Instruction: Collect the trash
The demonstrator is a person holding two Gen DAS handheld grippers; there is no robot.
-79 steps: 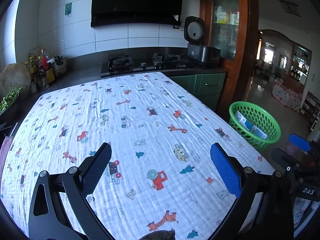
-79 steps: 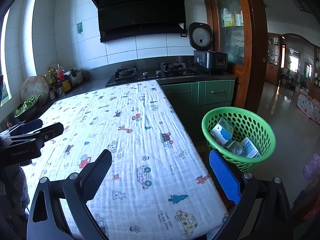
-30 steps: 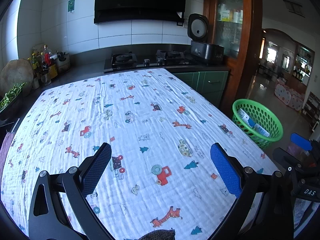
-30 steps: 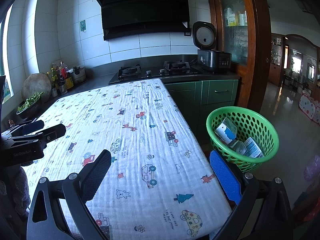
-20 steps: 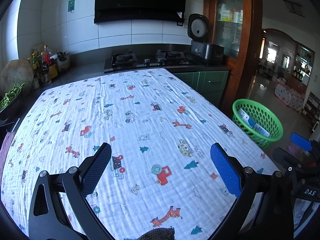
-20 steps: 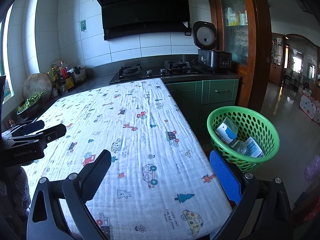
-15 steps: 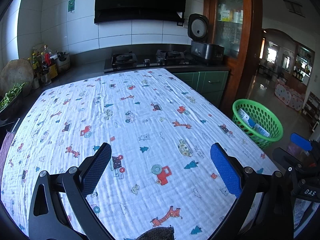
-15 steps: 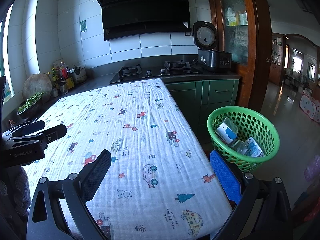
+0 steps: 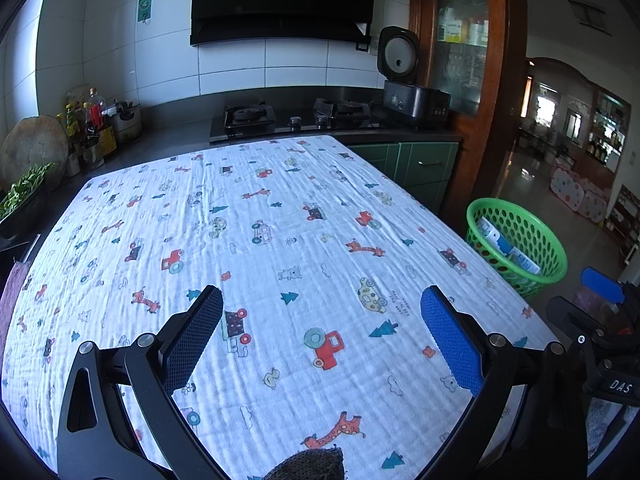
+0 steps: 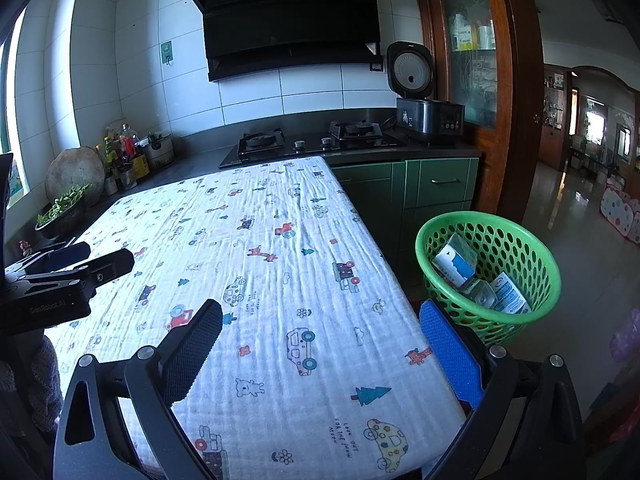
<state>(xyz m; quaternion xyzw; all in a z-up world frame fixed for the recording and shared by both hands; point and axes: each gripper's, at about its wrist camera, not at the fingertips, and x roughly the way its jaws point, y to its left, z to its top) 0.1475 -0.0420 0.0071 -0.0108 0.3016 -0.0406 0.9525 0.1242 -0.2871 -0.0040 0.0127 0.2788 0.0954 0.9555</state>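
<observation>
Almost nothing is changing: over the last seconds both views are only drifting back and up a little, and in the last half second they are holding practically still. The left gripper [image 9: 320, 332] is hovering over the cloth [image 9: 280, 220] with its jaws spread wide and nothing between them; the right gripper [image 10: 320, 340] is doing the same, spread and empty, over the cloth's near right corner. No trash is showing on the cloth ahead of either gripper. The trash that can be seen, a few cartons [image 10: 456, 260], is lying inside the basket [image 10: 520, 236], which is standing on the floor ahead and to the right of the right gripper, just past the table edge. Judging from that, the collecting is looking finished, or nearly so, and both hands are idling rather than reaching.
</observation>
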